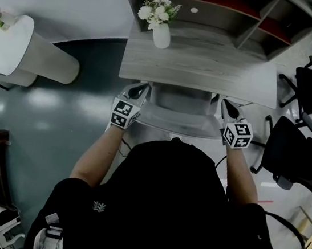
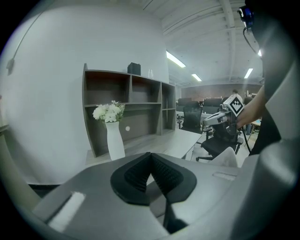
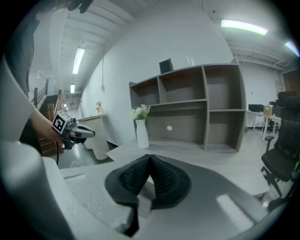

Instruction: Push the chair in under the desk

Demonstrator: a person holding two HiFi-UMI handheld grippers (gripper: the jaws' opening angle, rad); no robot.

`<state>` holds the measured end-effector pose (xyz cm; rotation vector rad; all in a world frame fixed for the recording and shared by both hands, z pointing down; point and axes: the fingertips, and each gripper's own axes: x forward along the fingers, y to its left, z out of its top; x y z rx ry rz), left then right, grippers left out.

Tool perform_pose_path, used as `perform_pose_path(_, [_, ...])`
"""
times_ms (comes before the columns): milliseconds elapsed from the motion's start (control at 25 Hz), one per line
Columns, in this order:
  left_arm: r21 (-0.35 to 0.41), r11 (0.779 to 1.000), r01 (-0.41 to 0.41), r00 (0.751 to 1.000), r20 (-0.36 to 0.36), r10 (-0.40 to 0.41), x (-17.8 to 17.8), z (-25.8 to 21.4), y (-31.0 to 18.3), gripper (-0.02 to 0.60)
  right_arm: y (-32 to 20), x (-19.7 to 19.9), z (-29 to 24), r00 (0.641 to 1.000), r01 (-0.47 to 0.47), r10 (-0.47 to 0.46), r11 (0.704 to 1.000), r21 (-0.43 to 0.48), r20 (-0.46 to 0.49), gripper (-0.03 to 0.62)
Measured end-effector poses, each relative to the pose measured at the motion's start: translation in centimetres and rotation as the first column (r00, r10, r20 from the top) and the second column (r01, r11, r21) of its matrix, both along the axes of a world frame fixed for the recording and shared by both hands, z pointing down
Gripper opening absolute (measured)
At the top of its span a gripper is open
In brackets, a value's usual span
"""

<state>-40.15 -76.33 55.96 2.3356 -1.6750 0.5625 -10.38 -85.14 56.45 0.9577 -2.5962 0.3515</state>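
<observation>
**Chair at the desk edge, both grippers closed beside it**

Head view with both gripper views. The left gripper (image 1: 139, 91) and the right gripper (image 1: 229, 108) each have their ribbed pads pressed together at the tips. Nothing is caught between them, so neither holds anything. The chair (image 1: 178, 118) lies between the two pairs of jaws, to the inner side of each. Its pale backrest spans the gap from one set of tips to the other. Whether either set of tips actually touches the backrest cannot be told from above.

Just ahead of both pairs of jaws runs the near edge of the desk (image 1: 209, 71). A vase of flowers (image 1: 161, 35) stands farther ahead on the desk, nearer the left jaws. The shelf unit (image 1: 218, 9) lies beyond the desk.

Progress, as a judgement: the front part of the chair already appears to sit beneath the desktop, and the backrest is close to the desk edge. The push therefore seems largely done. What may remain is a short final shove to bring the backrest up to the edge. With the jaws closed, any such push would have to be made with their outer faces or tips.
</observation>
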Motion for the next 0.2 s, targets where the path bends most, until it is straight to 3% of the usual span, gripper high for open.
perform_pose_path(200, [0.005,1.000,-0.001,1.000,0.005,0.001,-0.40,-0.13,-0.15,0.006,-0.42,-0.61,-0.24,1.000,0.010,-0.010,1.000,0.008,0.002,0.002])
